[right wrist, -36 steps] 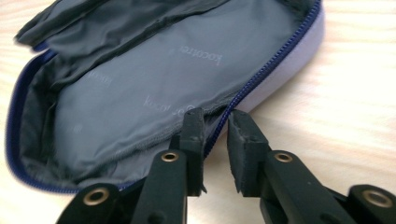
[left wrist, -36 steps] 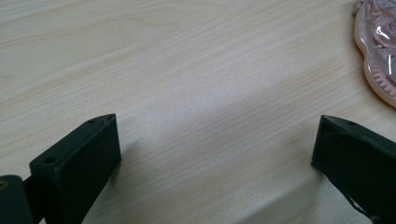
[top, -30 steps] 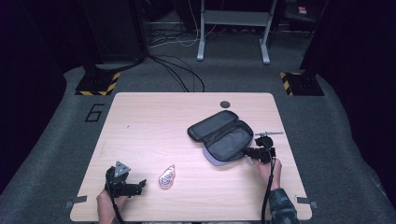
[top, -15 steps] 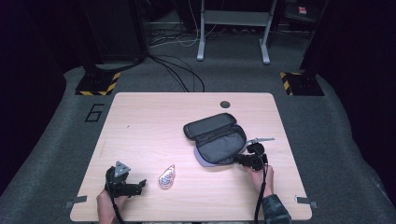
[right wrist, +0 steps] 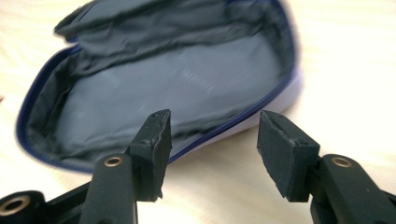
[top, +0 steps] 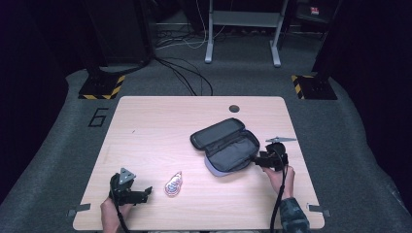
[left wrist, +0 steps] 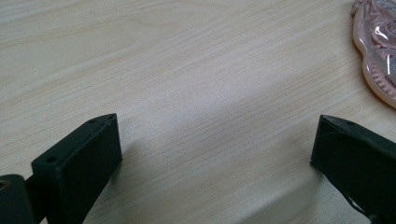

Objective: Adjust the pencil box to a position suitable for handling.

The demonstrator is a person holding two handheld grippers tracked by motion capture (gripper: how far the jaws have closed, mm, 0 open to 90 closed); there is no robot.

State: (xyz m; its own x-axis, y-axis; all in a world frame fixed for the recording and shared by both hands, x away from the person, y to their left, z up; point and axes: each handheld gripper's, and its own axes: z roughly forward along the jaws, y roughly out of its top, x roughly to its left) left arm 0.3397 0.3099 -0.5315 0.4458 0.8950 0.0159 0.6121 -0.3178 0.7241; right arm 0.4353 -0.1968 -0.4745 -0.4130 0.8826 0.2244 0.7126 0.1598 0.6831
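Note:
An open dark pouch [top: 226, 145] with a grey lining and a blue zip edge [right wrist: 154, 88] lies right of the table's middle. My right gripper [top: 256, 158] sits just off its right rim. In the right gripper view its jaws [right wrist: 212, 126] stand apart, having just been opening, with nothing between the pads; the pouch's rim lies just beyond the tips. A small pink packet [top: 173, 184] lies near the front edge. My left gripper [top: 142, 194] rests left of it, open over bare wood [left wrist: 217, 135], with the pink packet [left wrist: 378, 56] at the upper right.
The light wooden table [top: 160, 126] has a dark cable hole [top: 234, 108] near its far edge. Grey carpet surrounds it, with cables [top: 184, 77], a metal stand [top: 243, 29] and striped bases [top: 102, 87] behind.
The right gripper pushed the pouch's rim a little leftward, then opened and drew back slightly to the right. The left gripper and the pink packet have not moved.

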